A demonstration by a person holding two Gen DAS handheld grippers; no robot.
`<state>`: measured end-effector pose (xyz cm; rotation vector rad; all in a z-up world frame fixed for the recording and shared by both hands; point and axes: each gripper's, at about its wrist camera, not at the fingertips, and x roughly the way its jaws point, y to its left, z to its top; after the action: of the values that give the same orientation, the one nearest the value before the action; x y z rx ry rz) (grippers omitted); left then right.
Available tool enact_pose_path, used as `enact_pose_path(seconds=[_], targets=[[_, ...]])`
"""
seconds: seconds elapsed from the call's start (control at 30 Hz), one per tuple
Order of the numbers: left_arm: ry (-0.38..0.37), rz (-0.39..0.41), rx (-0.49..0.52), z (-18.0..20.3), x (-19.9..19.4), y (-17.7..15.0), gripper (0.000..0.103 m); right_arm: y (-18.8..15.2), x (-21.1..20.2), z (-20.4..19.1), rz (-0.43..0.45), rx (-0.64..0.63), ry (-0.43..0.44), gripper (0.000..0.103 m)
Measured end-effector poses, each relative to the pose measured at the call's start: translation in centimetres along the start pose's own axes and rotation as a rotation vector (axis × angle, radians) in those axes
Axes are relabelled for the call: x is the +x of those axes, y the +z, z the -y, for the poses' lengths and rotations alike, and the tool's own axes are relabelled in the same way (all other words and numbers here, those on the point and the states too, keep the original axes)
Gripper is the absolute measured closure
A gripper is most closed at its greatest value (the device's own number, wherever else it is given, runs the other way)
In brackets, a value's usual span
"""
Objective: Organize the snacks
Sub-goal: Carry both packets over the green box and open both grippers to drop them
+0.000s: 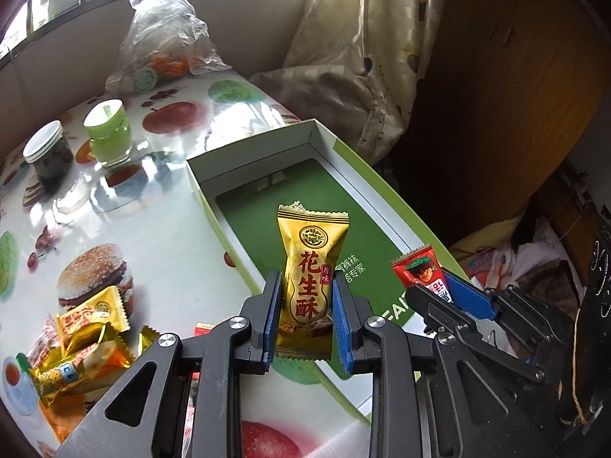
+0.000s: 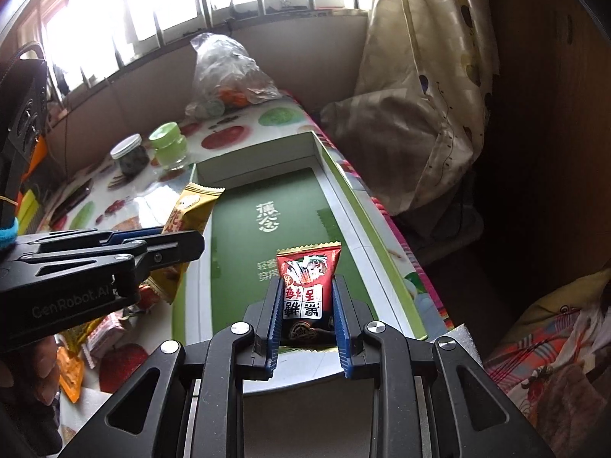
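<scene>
My left gripper (image 1: 305, 290) is shut on a gold peanut-candy packet (image 1: 311, 263) and holds it upright over the near left edge of the open green box (image 1: 267, 206). My right gripper (image 2: 307, 297) is shut on a red snack packet (image 2: 307, 282), held over the box's green floor (image 2: 244, 248). The right gripper also shows in the left wrist view (image 1: 439, 290) with the red packet (image 1: 420, 271). The left gripper shows in the right wrist view (image 2: 168, 244) with the gold packet (image 2: 191, 210). The box floor is bare.
A heap of loose snack packets (image 1: 76, 343) lies on the fruit-print table left of the box. A dark jar (image 1: 49, 156), a green-lidded jar (image 1: 110, 133) and a plastic bag (image 1: 164, 38) stand at the back. Curtain (image 1: 382, 57) and bedding lie right of the table.
</scene>
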<state>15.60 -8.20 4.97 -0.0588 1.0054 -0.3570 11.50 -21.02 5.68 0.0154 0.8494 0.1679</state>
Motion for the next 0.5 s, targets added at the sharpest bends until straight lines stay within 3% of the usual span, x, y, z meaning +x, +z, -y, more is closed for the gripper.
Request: enact_pose_path(seconds=[0.5], targets=[[-0.001, -0.056, 0.014, 1.1, 2.9, 0.2, 0.077, -0.4, 2.3, -0.1, -0.040, -0.056, -0.048, 0.080]])
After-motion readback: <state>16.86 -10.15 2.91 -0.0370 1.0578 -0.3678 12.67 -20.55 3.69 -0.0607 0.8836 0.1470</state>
